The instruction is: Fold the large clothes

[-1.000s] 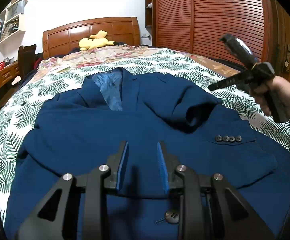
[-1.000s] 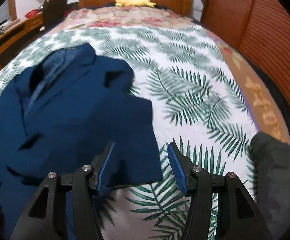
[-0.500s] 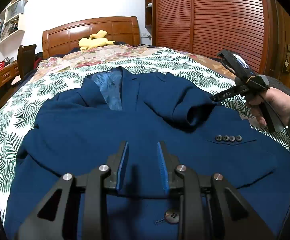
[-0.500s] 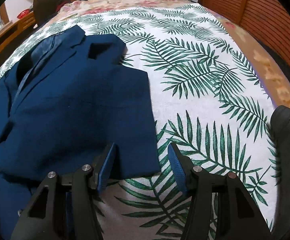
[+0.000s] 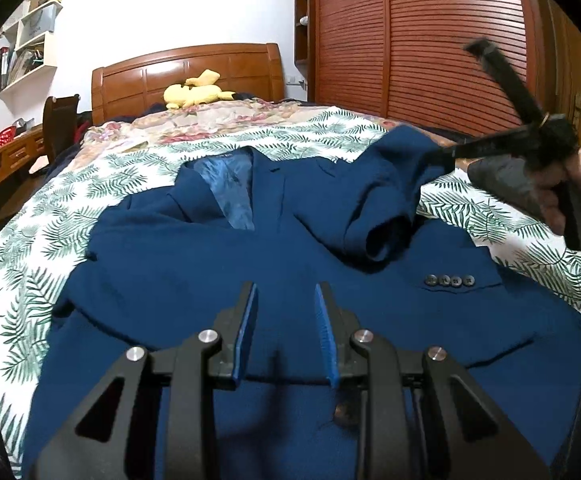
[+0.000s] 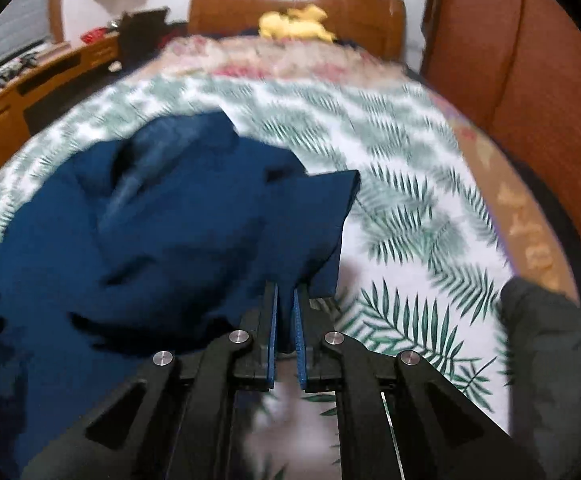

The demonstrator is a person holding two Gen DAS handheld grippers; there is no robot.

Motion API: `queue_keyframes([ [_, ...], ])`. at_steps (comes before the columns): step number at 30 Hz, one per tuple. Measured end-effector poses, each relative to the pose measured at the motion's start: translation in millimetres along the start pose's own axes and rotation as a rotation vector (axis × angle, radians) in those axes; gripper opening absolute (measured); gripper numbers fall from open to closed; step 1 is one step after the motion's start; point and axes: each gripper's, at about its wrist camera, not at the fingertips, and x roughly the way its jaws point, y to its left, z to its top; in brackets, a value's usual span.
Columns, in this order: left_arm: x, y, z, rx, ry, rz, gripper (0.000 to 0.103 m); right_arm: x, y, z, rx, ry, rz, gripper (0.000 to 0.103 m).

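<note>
jacket on bed | plush toy behind, by headboard

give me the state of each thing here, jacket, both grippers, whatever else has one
navy blue suit jacket: face up on bed, right edge lifted
left gripper: open, above jacket, holding nothing
right gripper: shut on jacket edge
leaf-print bedspread: spread flat under jacket
yellow plush toy: lying by headboard
</note>
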Motion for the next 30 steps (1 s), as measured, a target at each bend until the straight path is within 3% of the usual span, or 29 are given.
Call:
queue_keyframes([
  [5,-30.5,13.2,-2.6,-0.009,-0.026,0.024,0.027,-46.4,48.9,18.0,-0.077,-0.084,0.065,0.005],
  [16,-91.2,65.2,-12.9,-0.082,-0.083,0.103,0.027,-96.5,160.4,24.0,-0.19,-0.172,0.265,0.005],
  [27,-100.5,99.4,-17.9,-0.12,-0.075,0.142,0.027,-68.8,208.9,-10.8,-0.232,-0.038,0.324,0.006],
  [30,-96.5,100.9,-16.4,-0.126,-0.07,0.138,0.027,-64.6,211.2,-21.5,-0.223,-0.022,0.315,0.016],
])
